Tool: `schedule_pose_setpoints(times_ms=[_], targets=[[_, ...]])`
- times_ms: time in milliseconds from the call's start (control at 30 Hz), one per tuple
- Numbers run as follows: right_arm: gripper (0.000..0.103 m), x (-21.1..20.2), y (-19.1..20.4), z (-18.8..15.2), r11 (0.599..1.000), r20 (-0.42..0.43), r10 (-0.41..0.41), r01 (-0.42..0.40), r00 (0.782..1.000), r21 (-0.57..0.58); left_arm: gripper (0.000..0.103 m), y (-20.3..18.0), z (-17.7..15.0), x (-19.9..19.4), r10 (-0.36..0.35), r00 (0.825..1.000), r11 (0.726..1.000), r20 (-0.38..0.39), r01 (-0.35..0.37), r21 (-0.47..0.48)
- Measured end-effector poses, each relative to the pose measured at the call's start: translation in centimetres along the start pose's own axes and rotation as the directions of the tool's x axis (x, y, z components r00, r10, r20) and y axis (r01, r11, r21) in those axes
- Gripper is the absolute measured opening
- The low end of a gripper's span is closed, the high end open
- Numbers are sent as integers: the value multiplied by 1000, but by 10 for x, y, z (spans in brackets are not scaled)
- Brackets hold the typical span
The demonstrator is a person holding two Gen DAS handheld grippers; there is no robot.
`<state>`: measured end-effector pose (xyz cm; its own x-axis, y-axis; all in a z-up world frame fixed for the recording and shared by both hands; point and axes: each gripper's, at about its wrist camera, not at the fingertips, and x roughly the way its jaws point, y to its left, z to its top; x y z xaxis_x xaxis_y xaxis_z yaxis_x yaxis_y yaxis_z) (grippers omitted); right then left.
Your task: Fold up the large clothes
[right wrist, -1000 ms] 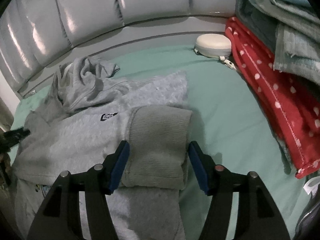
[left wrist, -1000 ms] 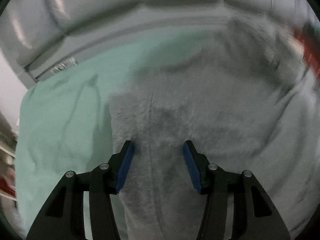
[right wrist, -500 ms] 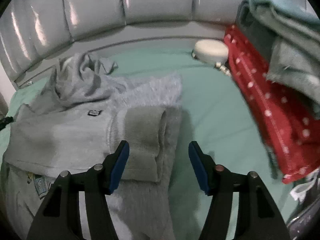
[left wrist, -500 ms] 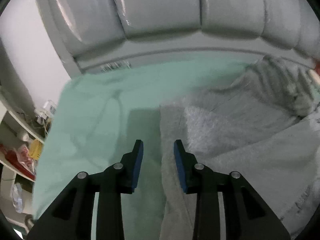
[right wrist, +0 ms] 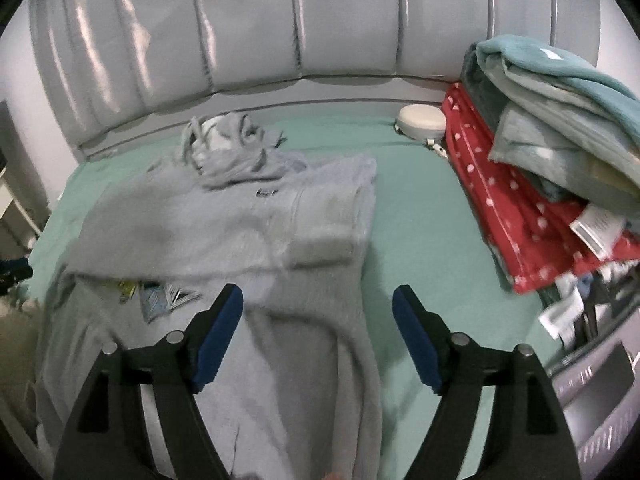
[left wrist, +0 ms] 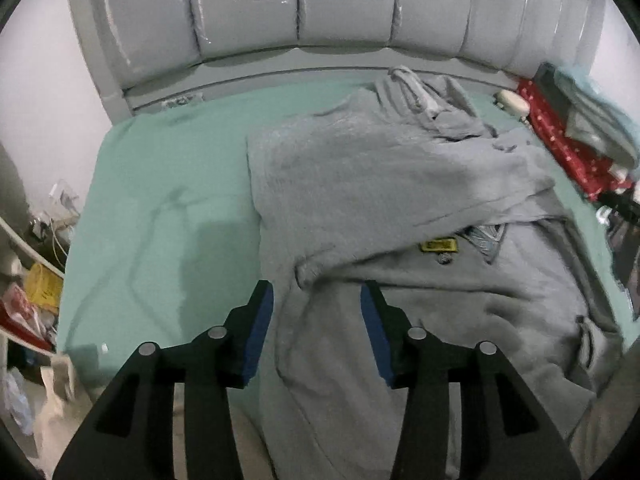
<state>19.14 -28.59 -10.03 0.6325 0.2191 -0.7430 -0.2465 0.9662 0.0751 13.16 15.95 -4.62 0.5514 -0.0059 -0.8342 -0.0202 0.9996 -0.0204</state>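
A large grey hoodie (left wrist: pixel 384 184) lies spread on the mint-green bed sheet (left wrist: pixel 168 184), its sleeves folded across the chest and its hood bunched near the headboard. In the right wrist view the same hoodie (right wrist: pixel 224 220) shows a folded sleeve with a ribbed cuff (right wrist: pixel 324 236). My left gripper (left wrist: pixel 316 320) hovers over the hoodie's left edge, jaws opening, nothing between the pads. Above the hoodie's lower right part my right gripper (right wrist: pixel 318 328) hangs with its jaws opening wide and empty.
A padded grey headboard (right wrist: pixel 256 40) runs along the far side. Folded red dotted and teal blankets (right wrist: pixel 532 160) are stacked on the right, with a round white case (right wrist: pixel 420 120) beside them. Cluttered shelves (left wrist: pixel 28 280) stand left of the bed.
Both grippers have pulled back and risen from the hoodie, so much more of the bed shows. The left jaws narrowed, then widened again; the right jaws widened past the cuff.
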Motion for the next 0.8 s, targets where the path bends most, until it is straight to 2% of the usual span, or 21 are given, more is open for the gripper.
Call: schedule_pose_setpoints(times_ms=[100,200,367,433,633,800], targets=[[78,-11,3,-5,1000,18,1,-1,1000,0,49,-3,-2,-8,3,1000,1000,31,-3,17],[78,-12,3,0,999,27,22,-23,999,34,49,-5,-4,-4,8,1000,1000,25,-8,2],[78,11,22,20,999,29,37,-37,999,1,49,-14,23,12,-22,996,1000,82,24,-19],[78,30,31,35,998,15,64,-64,998,-17,49,-18,43,24,-36,992,999,119,40,-32],[78,88,45,91,994,18,104,-104,994,-25,50,-31,97,64,-85,983,994,162,95,-55],[77,140,48,149,996,7,86,-86,996,-14,50,-31,127,99,-77,982,995,171,86,-46]])
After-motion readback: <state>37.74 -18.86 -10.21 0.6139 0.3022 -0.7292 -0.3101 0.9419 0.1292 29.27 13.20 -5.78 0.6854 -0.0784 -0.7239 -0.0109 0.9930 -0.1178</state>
